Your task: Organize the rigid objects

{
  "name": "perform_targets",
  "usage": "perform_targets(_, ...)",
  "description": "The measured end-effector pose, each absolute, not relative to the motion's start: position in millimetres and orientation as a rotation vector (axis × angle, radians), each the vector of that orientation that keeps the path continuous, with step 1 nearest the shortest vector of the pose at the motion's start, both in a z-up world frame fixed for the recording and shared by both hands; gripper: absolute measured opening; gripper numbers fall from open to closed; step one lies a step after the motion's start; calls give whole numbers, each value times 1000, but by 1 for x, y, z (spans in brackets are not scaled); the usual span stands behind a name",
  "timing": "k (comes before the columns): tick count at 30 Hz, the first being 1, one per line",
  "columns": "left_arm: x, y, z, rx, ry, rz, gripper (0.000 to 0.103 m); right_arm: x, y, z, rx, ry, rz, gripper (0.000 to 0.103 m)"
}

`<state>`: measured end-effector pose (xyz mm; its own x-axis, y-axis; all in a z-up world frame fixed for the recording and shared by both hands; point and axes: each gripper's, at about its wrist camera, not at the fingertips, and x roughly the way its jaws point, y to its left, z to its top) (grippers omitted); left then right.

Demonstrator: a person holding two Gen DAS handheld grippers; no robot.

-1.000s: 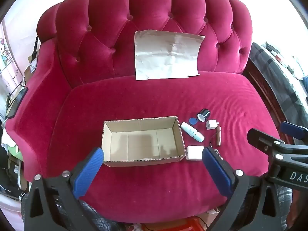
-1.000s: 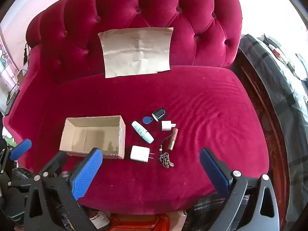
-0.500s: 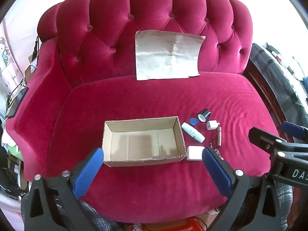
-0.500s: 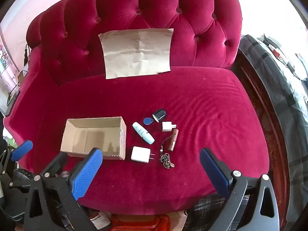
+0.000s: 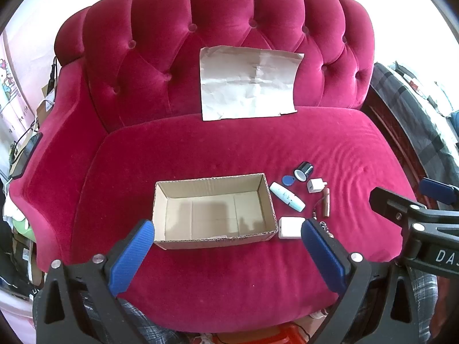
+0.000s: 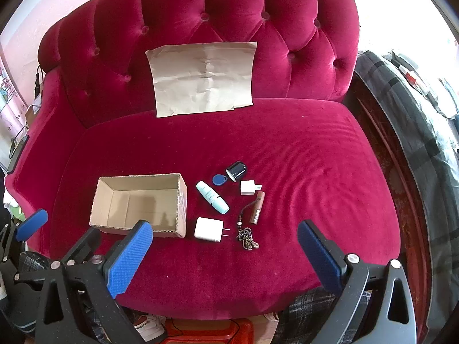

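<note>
While the open cardboard box [image 5: 212, 209] sits bare inside on the red velvet sofa [image 6: 287, 149], the small rigid items lie just right of it: white square charger [image 6: 208, 229], pale tube [image 6: 212, 197], blue round tag [image 6: 219, 179], dark cap [image 6: 235, 170], brown stick [image 6: 257, 207]. Left gripper [image 5: 226, 253] and right gripper [image 6: 226, 253] hover with blue ribbed pads spread wide, holding nothing. Nothing has shifted since the earlier frames.

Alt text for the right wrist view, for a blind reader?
An open right gripper hovers over a red velvet sofa, where an empty cardboard box sits beside small items: white charger, tube, blue tag, keychain.
</note>
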<state>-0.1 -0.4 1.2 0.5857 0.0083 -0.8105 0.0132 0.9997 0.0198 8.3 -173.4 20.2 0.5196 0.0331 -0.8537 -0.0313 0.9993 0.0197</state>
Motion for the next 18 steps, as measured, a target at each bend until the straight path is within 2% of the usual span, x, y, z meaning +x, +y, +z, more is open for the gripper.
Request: perform_targets(18, -2, 2, 1, 22, 941, 0, 103, 6, -172, 21, 10, 1013, 39, 103)
